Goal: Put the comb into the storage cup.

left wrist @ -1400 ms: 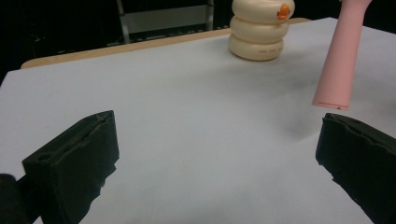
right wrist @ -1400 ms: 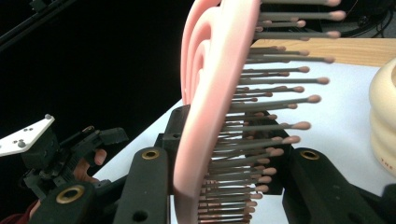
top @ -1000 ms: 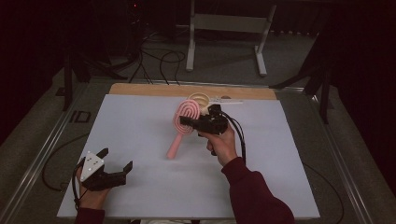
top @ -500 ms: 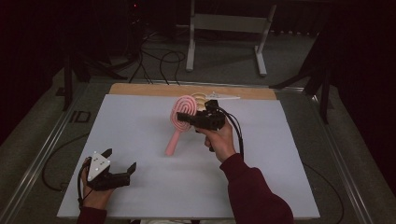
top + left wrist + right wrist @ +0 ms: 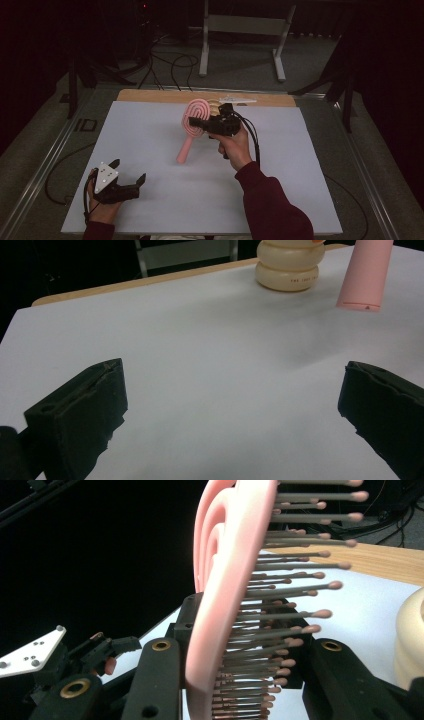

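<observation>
Down at the near left corner of the white table [image 5: 150,130], the left gripper [image 5: 127,175] rests in the person's left hand [image 5: 102,210], its two black jaws spread wide with nothing between them; its own view looks between those parted jaws across bare white surface. Toward the middle of the table, a pink hairbrush [image 5: 192,125] stands tilted, its handle slanting down to the near left with the end looking close to the surface, and its round head raised toward the far side. The right gripper [image 5: 200,122] is clamped on that head: in the right gripper view the jaws close from either side, one against the pink back [image 5: 220,580], the other among the bristles [image 5: 295,585]. The person's right hand [image 5: 232,145], in a dark red sleeve [image 5: 272,200], holds that gripper up. Just beyond the brush head, near the table's far wooden edge [image 5: 150,96], sits a cream ridged object [image 5: 290,265], and a thin white object [image 5: 237,100] lies right of it.
</observation>
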`<state>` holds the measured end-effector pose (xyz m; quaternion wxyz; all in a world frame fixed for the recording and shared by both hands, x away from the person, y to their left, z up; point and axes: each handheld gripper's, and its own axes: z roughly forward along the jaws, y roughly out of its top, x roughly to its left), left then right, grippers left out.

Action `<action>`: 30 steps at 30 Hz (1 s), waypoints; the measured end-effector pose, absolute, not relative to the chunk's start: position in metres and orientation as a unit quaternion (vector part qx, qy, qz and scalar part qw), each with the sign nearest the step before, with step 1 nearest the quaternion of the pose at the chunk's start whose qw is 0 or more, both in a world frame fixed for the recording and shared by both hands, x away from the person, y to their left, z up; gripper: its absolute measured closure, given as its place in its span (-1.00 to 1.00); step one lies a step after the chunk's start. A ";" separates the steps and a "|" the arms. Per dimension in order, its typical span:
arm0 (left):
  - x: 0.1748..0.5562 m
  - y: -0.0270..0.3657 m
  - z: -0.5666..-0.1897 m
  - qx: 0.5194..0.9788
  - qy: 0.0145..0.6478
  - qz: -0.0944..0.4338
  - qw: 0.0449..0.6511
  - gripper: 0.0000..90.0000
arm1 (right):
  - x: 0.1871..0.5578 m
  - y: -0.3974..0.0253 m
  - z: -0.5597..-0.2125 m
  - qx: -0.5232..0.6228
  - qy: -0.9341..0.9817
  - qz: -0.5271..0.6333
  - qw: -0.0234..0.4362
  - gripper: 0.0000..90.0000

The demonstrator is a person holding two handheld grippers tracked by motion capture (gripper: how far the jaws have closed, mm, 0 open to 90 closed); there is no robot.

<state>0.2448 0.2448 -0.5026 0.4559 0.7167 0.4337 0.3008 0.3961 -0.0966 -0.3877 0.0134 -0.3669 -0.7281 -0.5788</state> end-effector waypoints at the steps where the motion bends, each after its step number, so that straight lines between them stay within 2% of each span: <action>1: 0.245 0.245 -0.503 0.717 0.433 0.301 0.455 -1.00 | 0.397 -0.097 -0.387 -0.368 -0.727 -0.579 0.015 0.42; 30: 0.244 0.244 -0.502 0.716 0.429 0.300 0.462 -1.00 | 0.410 -0.102 -0.373 -0.372 -0.721 -0.584 -0.006 0.42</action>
